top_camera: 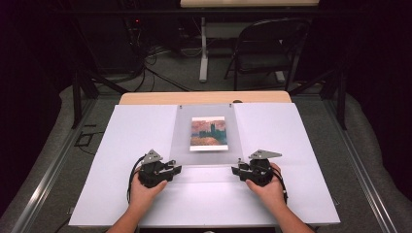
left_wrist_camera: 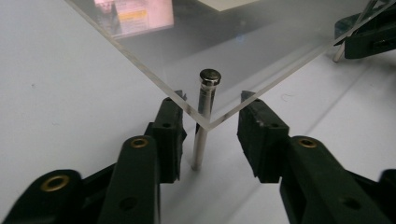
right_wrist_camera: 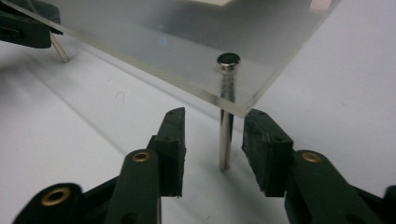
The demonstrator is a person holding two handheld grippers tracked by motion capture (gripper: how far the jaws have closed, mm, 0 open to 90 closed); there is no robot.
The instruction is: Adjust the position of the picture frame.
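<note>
Clear acrylic sheet (top_camera: 206, 133) stands raised on thin metal pins over the white board (top_camera: 121, 141), small painted picture card (top_camera: 209, 133) beneath it. Left gripper (left_wrist_camera: 210, 128) is released, near-corner pin (left_wrist_camera: 204, 116) between its fingers (left_wrist_camera: 169, 135), untouched. Right gripper (right_wrist_camera: 215, 142) likewise released around its own metal pin (right_wrist_camera: 226, 126). Near corners look seated; both grippers have only to back away, apparently little left.
</note>
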